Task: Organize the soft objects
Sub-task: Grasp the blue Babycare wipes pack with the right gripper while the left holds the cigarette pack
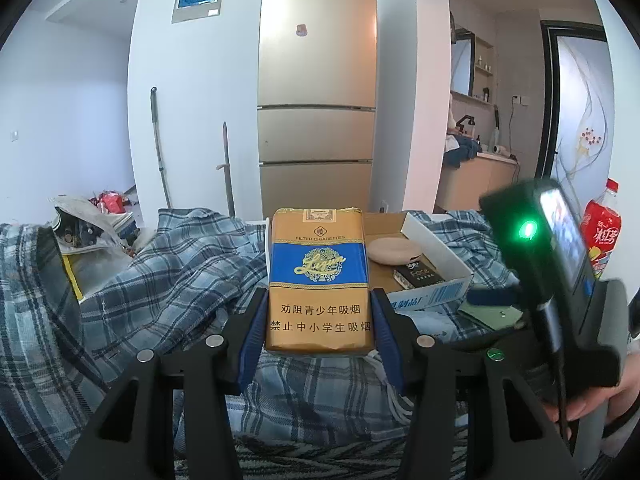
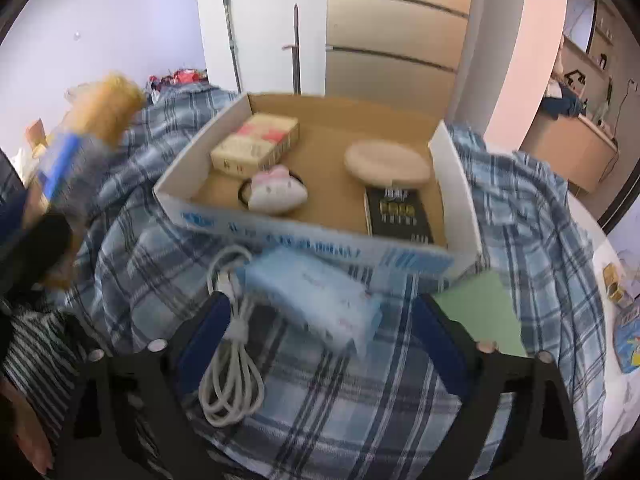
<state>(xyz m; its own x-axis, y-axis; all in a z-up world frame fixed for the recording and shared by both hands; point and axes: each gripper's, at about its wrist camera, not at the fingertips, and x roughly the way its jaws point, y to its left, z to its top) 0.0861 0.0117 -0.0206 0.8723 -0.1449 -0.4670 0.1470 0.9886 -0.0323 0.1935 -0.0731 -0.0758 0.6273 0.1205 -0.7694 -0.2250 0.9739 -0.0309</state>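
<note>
Left gripper (image 1: 320, 320): seen clenched on the lower part of a gold-and-blue cigarette pack (image 1: 319, 276), one blue pad pressed against each long side.
Cigarette pack: held upright above the plaid blanket (image 1: 168, 264), its printed face turned to the left wrist camera; in the right wrist view it showed only as a blurred gold and blue shape at the left edge.
Right gripper (image 2: 324, 336): jaws were spread wide and nothing was pressed by the pads.
Tissue pack (image 2: 316, 296): a pale blue soft pack, blurred, was seen between the right jaws without being touched by either, lying on the blanket just in front of the box.
Cable (image 2: 232, 356): a coiled white cable was laid on the blanket beside the tissue pack, next to the left-hand finger of the right gripper.
Cardboard box (image 2: 256, 228): an open, shallow box with white outer walls and blue print was set on the blanket behind the tissue pack.
Box contents: a beige carton (image 2: 256, 144) at the back left, a white and pink plush hair tie (image 2: 276, 194) at the front left, a round beige pad (image 2: 386, 164) at the right, a black packet (image 2: 398, 214) in front of the pad.
Green sheet (image 2: 480, 304): laid flat on the blanket, just right of the box corner.
Red bottle (image 1: 602, 228): stood at the far right in the left wrist view.
Fridge (image 1: 318, 80): stood against the wall behind the blanket.
</note>
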